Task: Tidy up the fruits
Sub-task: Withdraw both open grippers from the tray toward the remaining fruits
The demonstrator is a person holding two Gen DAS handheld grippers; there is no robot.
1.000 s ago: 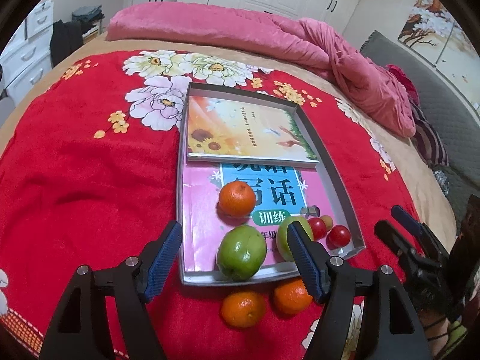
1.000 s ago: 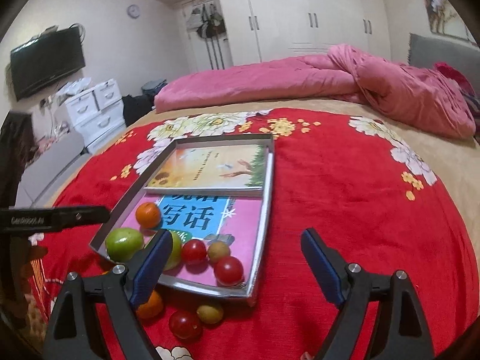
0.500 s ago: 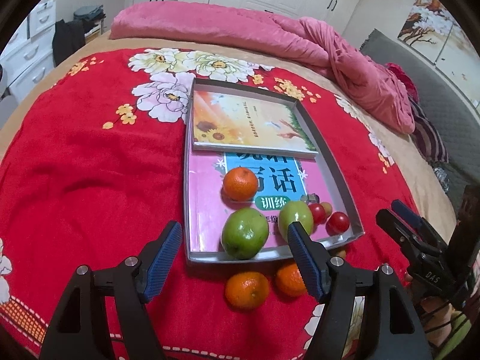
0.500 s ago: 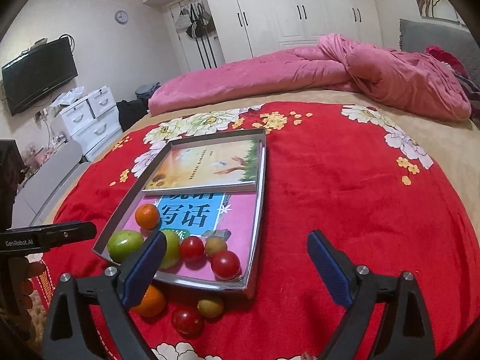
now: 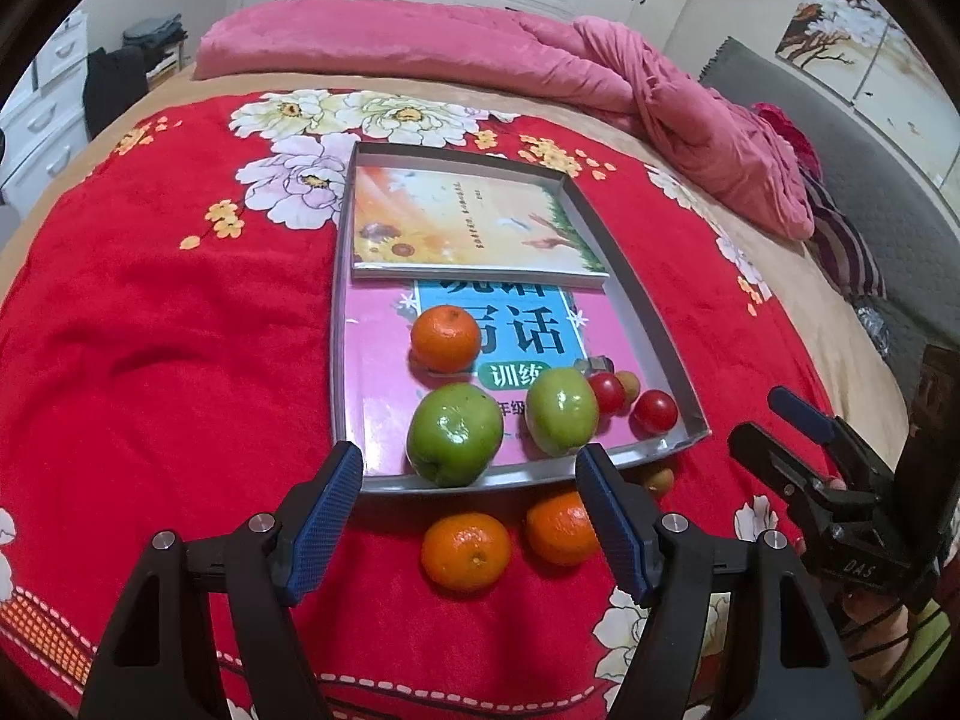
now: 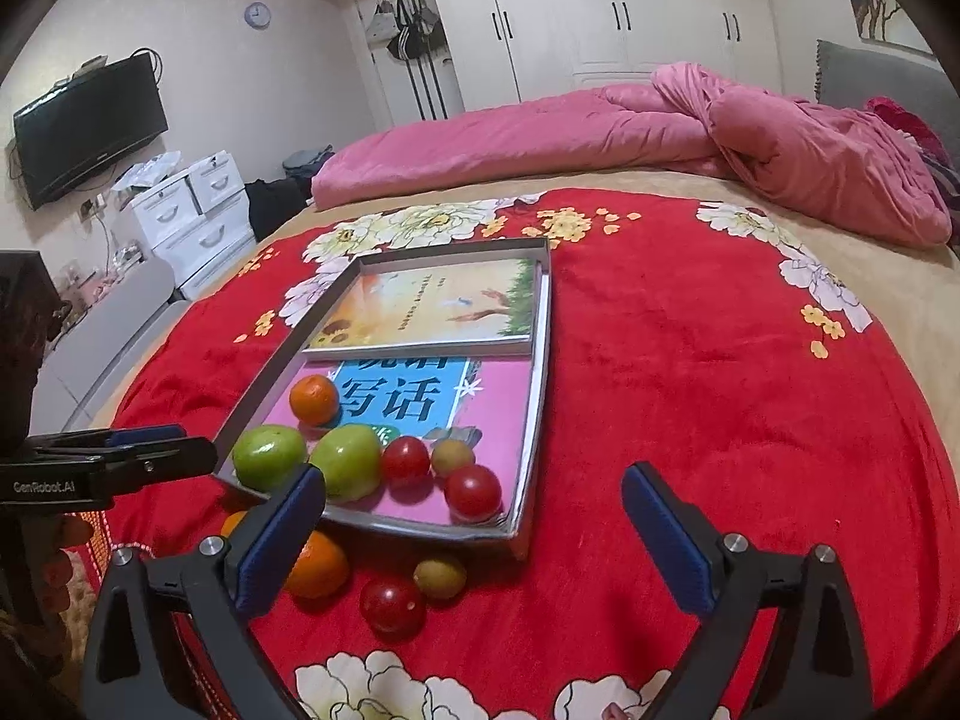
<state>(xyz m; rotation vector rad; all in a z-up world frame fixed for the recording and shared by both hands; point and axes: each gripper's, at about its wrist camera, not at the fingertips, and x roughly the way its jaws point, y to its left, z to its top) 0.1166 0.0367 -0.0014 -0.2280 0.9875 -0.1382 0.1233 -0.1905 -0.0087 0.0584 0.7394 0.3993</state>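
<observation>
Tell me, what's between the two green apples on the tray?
Nothing. The bigger green apple and smaller green apple sit apart, with only the pink book cover showing between them in the left wrist view.

The pink book [image 5: 384,384] in the tray has a blue panel with large Chinese characters; in the right wrist view "写话" can be read, and in the left wrist view "话" is clear. Below it a green oval shows "训练", and under that "年级" is partly covered by the green apples [image 5: 455,435]. The sunflower book [image 5: 468,222] carries a thin line of print, too small to read. The left gripper [image 6: 78,468], seen from the right wrist, bears white letters "GenRobot.AI". The right gripper [image 5: 804,438], seen from the left wrist, shows "DAS".
</observation>
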